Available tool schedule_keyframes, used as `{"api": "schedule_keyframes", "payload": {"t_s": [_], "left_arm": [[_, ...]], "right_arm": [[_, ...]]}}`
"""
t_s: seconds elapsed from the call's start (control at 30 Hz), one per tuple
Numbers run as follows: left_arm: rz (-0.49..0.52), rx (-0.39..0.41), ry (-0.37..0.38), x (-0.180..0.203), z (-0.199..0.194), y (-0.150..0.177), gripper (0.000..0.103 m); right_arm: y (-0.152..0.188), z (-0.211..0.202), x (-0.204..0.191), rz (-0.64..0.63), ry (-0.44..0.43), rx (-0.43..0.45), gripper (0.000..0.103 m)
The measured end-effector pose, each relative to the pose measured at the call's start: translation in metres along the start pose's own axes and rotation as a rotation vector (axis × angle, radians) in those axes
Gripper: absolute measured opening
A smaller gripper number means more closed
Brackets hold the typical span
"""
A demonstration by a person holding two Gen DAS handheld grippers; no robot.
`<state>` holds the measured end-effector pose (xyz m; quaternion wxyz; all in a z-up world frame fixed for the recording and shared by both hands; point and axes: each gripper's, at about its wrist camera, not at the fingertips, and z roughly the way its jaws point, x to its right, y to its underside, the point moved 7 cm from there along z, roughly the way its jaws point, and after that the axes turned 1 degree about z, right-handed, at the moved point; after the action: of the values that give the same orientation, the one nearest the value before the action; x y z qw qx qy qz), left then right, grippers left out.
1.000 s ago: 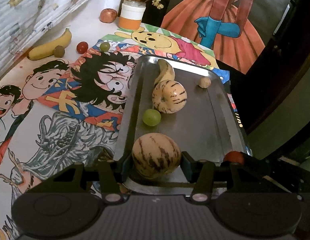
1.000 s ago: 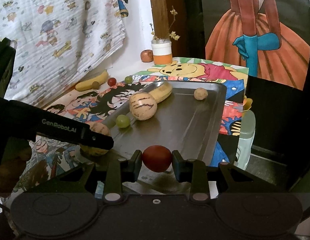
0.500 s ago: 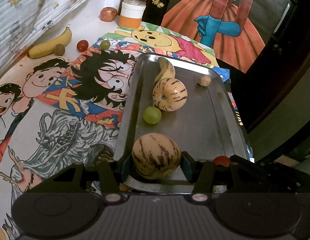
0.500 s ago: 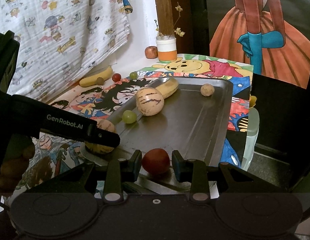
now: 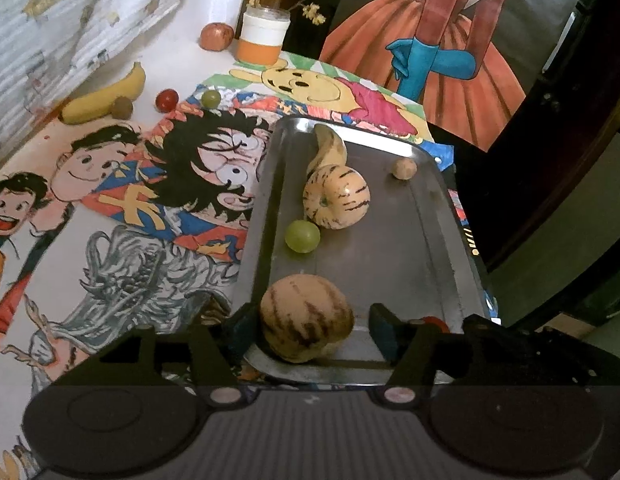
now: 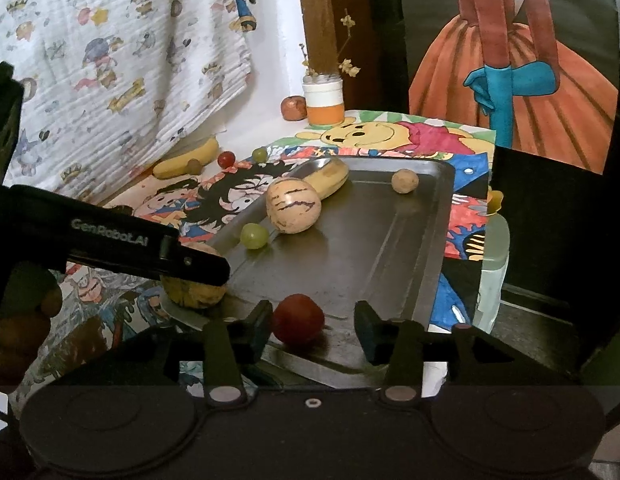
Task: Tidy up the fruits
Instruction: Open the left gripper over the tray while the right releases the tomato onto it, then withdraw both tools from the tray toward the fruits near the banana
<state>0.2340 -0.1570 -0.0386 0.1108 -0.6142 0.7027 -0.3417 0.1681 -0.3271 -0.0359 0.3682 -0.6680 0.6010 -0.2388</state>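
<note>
Home, cartoon tablecloth [image 5: 122, 200], patterned curtain [image 6: 110, 60]

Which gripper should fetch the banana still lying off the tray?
Left, probably. The banana lies left of the tray, on the left gripper's side; its jaws just opened off the striped melon.

Both wrist views close, angled down — shared tray [image 5: 450, 216]

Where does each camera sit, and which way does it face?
Left wrist: on the left gripper, looking down along the tray; open around a striped melon.
Right wrist: on the right gripper, facing the tray's near end; open around a red fruit; the left gripper crosses at left.
Shared: tray, grape, banana.
</note>
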Motion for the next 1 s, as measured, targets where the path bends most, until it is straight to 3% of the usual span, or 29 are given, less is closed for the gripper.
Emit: {"api": "schedule_keyframes", "payload": {"t_s": [0.07, 0.13, 0.33, 0.47, 0.67, 1.0], "left_arm": [[0.004, 0.013, -0.001, -0.001, -0.005, -0.002, 0.075], [0.005, 0.03, -0.002, -0.002, -0.012, -0.003, 0.08], [-0.006, 0.069, -0.022, -0.01, -0.032, -0.003, 0.093], [-0.017, 0.108, -0.052, -0.021, -0.047, -0.002, 0.102], [-0.029, 0.141, -0.124, -0.045, -0.066, 0.004, 0.103], [0.002, 0.139, -0.223, -0.092, -0.094, 0.016, 0.103]], "right_arm": [[-0.001, -0.005, 0.0, 0.005, 0.009, 0.009, 0.059], [-0.003, -0.009, 0.001, 0.007, 0.023, 0.016, 0.078], [-0.004, -0.023, -0.004, -0.006, 0.062, 0.032, 0.099], [-0.005, -0.033, -0.01, -0.003, 0.077, 0.041, 0.102], [-0.007, -0.047, -0.015, 0.03, 0.12, -0.01, 0.102], [-0.016, -0.058, -0.04, -0.073, 0.159, -0.052, 0.102]]}}
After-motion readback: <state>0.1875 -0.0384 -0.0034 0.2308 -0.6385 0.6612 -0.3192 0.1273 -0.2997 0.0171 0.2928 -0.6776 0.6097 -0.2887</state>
